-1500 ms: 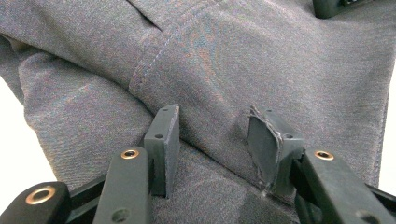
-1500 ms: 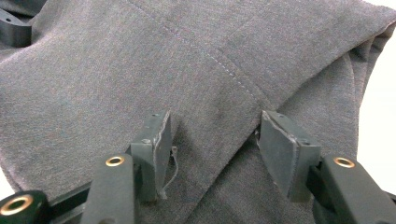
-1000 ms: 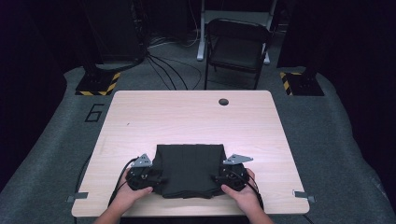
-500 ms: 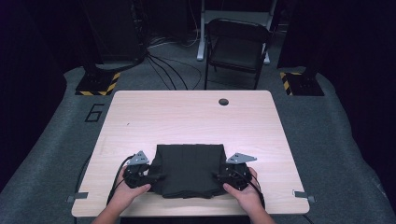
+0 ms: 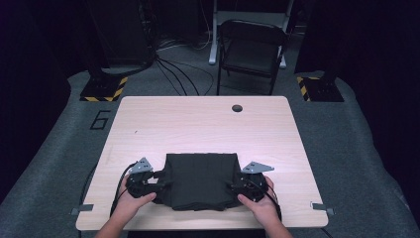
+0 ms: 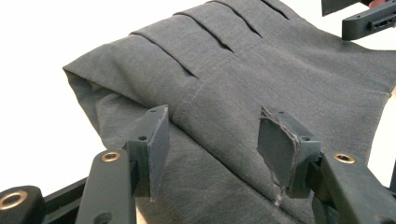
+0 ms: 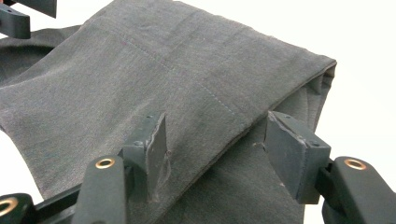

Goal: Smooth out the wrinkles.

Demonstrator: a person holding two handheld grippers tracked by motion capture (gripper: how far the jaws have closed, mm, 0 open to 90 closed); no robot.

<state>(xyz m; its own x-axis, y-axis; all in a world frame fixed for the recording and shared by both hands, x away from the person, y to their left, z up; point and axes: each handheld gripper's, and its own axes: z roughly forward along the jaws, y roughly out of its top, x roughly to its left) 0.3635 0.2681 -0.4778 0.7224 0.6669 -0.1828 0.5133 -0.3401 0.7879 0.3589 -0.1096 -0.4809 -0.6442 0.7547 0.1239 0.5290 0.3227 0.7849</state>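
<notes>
So the folded dark garment (image 5: 200, 181) sits at the near edge of the worktop (image 5: 198, 124), middle of its width, long axis running left to right. Left gripper (image 5: 157, 186) is at its left end, right gripper (image 5: 232, 187) at its right end, both pointing inward, so each hand has its own end and neither is nearer. In the gripper views both sets of jaws stand spread with cloth lying between them, pads not pressing on it, and they've just been opening wider. Left fingers (image 6: 156, 140) straddle a stitched seam; right fingers (image 7: 156, 140) straddle a folded edge. Beyond the garment it's bare worktop all the way to the far edge, apart from a cable hole (image 5: 237, 108), plenty of room to push or unfold forward.
</notes>
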